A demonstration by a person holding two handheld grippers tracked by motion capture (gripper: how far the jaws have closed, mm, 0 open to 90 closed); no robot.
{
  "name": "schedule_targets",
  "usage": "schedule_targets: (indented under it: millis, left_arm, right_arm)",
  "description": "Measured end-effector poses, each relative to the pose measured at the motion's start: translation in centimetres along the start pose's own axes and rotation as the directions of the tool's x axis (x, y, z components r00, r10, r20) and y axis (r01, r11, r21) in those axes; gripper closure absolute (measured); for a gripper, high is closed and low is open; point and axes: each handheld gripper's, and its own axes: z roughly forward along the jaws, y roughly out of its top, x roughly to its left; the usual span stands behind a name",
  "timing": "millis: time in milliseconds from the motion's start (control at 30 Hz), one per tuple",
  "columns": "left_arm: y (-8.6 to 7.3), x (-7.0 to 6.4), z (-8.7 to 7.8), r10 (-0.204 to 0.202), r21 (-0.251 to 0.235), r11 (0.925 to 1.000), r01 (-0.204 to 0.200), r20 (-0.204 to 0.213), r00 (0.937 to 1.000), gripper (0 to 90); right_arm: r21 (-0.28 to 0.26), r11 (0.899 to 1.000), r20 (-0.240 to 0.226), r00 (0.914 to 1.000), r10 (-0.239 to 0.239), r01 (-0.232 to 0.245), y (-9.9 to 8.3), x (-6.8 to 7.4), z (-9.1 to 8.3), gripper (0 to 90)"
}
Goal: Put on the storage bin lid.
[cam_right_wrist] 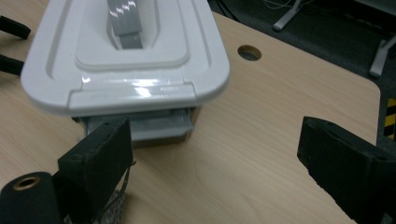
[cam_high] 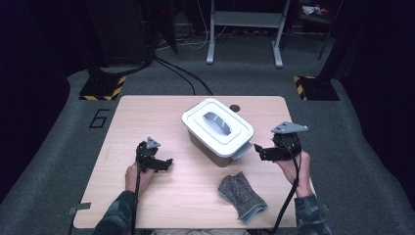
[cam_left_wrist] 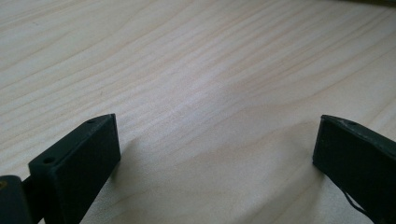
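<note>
- Pale wood grain covers the table (cam_high: 161, 196) you work at, with dark carpet and cables around it and a small round hole (cam_right_wrist: 249, 52) near its far edge.
- Your right gripper (cam_high: 258, 149) sits just beside the near end of the white bin (cam_high: 218, 128), jaws spread wide with nothing between them; judging from that line-up, you are bringing it in on the latch end to open the lid.
- In the right gripper view, the bin's grey front latch (cam_right_wrist: 154, 126) lies just ahead of the near jaw, so a short advance should meet it.
- Your left gripper (cam_high: 166, 163) rests low over bare table, well apart from the bin, jaws also spread and holding nothing; it looks parked, ready to steady the bin if it slides.
- That bin stands at the middle of the table, turned at an angle, its white lid shut and its grey handle (cam_high: 217, 123) lying flat in the recess.
- A grey knitted cloth (cam_high: 242, 196) lies near the front edge, apart from both grippers.
</note>
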Motion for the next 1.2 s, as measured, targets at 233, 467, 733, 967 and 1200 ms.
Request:
schedule_targets:
  millis: [233, 467, 733, 967, 1200]
  left_arm:
    - [0.0, 0.0, 0.0, 0.000, 0.000, 1.0000, 0.000, 0.000, 1.0000, 0.3]
    - [0.0, 0.0, 0.0, 0.000, 0.000, 1.0000, 0.000, 0.000, 1.0000, 0.3]
    - [0.0, 0.0, 0.0, -0.001, 0.000, 1.0000, 0.001, -0.002, 1.0000, 0.3]
    - [0.0, 0.0, 0.0, -0.001, 0.000, 1.0000, 0.001, -0.001, 1.0000, 0.3]
    - [0.0, 0.0, 0.0, -0.001, 0.000, 1.0000, 0.001, -0.002, 1.0000, 0.3]
  right_arm:
    - [0.027, 0.998, 0.043, 0.9973, 0.059, -0.060, -5.1, -1.0, -0.5, 9.9]
    - [0.076, 0.988, 0.051, 0.9896, 0.134, -0.138, -10.3, -1.7, 0.7, 9.6]
    - [0.109, 0.974, 0.069, 0.9786, 0.194, -0.201, -14.1, -2.0, 1.9, 9.4]
    - [0.128, 0.971, 0.098, 0.9766, 0.192, -0.204, -16.0, -2.0, 3.0, 8.3]
    - [0.113, 0.971, 0.108, 0.9740, 0.200, -0.211, -16.7, -2.1, 3.3, 5.6]
